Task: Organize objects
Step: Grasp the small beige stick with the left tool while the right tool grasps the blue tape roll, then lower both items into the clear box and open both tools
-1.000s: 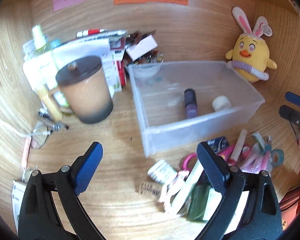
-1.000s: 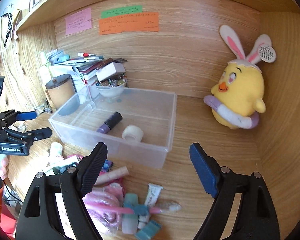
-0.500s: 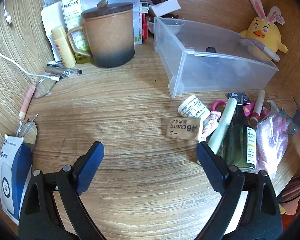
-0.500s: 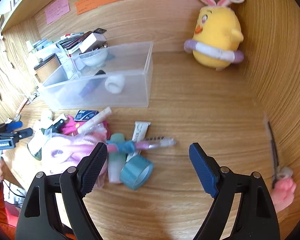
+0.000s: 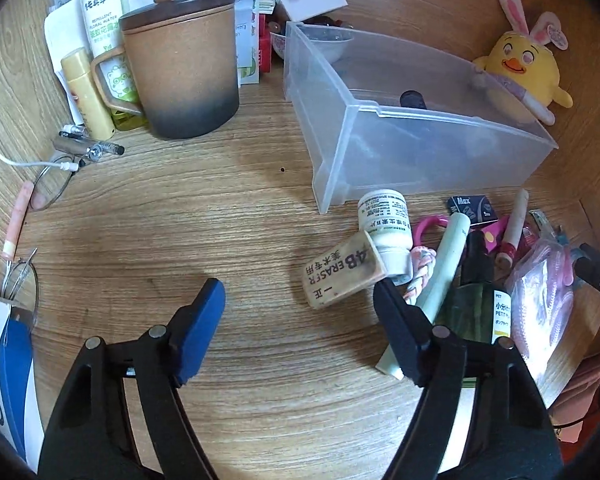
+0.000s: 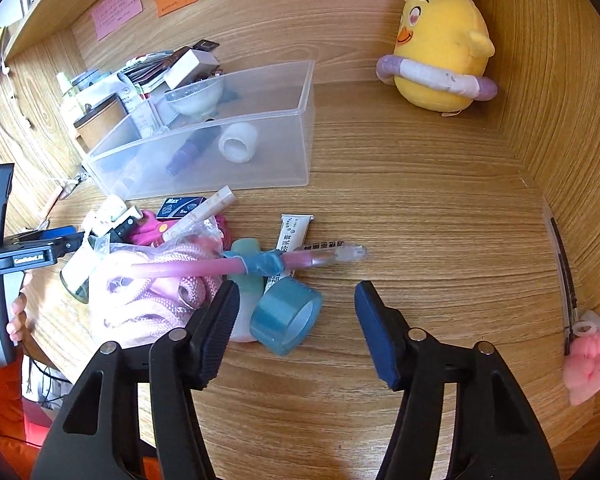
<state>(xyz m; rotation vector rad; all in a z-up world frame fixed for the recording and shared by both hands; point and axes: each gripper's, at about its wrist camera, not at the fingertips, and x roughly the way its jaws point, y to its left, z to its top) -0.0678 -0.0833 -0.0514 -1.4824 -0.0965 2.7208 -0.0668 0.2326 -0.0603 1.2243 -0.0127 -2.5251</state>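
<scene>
Hovering low over the wooden desk (image 5: pixel 148 240), the left gripper (image 5: pixel 300 304) is seen with its jaws just narrowed to a middling gap, and nothing is gripped between them. The 4B eraser (image 5: pixel 340 276) lies tilted just beyond the right finger, propped against a white pill bottle (image 5: pixel 386 228). Further right, a pale green tube (image 5: pixel 440 276) and a dark dropper bottle (image 5: pixel 478 280) are packed into the clutter pile.

Over on the right side, the right gripper (image 6: pixel 294 304) is held above the near edge of the same pile; its jaws have also just been closing, yet no object is clamped. The blue tape roll (image 6: pixel 286 314) sits between the fingers, closer to the left one, untouched. A pink toothbrush (image 6: pixel 236 266) is laid across the pile behind it.

The clear plastic bin (image 6: pixel 260 168) stands farther back, with a purple tube (image 6: pixel 192 150) and a white roll (image 6: pixel 238 142) inside.
</scene>
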